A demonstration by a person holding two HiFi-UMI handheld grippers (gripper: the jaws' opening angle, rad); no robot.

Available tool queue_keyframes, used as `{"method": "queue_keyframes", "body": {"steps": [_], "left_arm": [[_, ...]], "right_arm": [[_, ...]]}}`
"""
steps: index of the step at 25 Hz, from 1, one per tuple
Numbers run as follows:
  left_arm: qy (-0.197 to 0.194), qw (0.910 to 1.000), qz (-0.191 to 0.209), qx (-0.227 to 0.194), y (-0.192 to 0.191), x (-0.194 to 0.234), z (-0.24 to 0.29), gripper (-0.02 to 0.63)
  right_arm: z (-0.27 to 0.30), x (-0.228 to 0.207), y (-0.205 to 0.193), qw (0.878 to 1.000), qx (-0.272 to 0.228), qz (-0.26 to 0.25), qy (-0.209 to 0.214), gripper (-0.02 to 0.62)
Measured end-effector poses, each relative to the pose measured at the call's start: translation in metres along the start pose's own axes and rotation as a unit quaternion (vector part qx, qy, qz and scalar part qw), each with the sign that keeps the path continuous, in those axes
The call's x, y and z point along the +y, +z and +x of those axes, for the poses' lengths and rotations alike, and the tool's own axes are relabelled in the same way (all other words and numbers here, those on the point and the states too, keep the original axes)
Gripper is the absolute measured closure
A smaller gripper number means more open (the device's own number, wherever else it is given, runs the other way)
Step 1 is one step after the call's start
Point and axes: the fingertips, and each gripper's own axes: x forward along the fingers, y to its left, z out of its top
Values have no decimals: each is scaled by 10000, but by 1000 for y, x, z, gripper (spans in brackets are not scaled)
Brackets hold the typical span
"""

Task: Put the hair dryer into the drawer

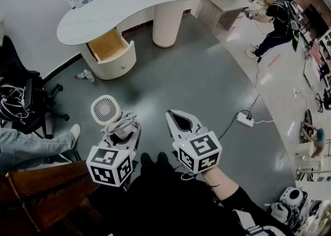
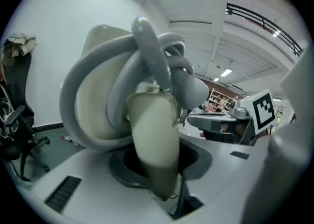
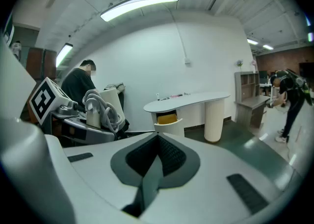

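A white hair dryer (image 1: 106,110) with a round grilled back sits in my left gripper (image 1: 122,129), its grey cord (image 1: 120,123) coiled around it. In the left gripper view the dryer's handle (image 2: 153,139) stands upright between the jaws, which are shut on it, and the cord (image 2: 147,56) loops over the body. My right gripper (image 1: 176,118) floats beside it, shut with nothing in it, its jaws meeting at a point (image 3: 158,155). Far ahead the white desk (image 1: 129,0) has its drawer (image 1: 109,47) pulled open, also seen as a drawer (image 3: 168,118) in the right gripper view.
A black office chair (image 1: 27,103) and a seated person's leg and shoe (image 1: 71,135) are at the left. A water bottle (image 1: 85,76) lies by the desk base. A power strip (image 1: 244,120) and cable lie on the floor to the right. Another person (image 1: 273,18) stands far right.
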Motion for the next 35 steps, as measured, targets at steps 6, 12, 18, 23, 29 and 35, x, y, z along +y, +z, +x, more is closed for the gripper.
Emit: {"method": "queue_keyframes", "body": {"steps": [6, 12, 18, 23, 29, 35], "left_arm": [[6, 10000, -15, 77, -5, 1, 8, 486], [100, 9998, -118, 89, -4, 5, 12, 486], [273, 9996, -73, 50, 1, 7, 17, 486], [351, 9994, 24, 63, 10, 2, 24, 486], [482, 9988, 47, -72, 24, 9, 22, 486], [582, 9982, 6, -172, 37, 18, 25, 486]], "right_arm": [[5, -6, -5, 10000, 31, -9, 16, 594], [9, -11, -4, 9998, 29, -174, -31, 594], [11, -26, -2, 9999, 4, -140, -26, 594], [11, -40, 3, 9999, 7, -121, 23, 594], [14, -43, 11, 9999, -102, -133, 11, 594], [18, -48, 19, 9997, -135, -188, 22, 594]]}}
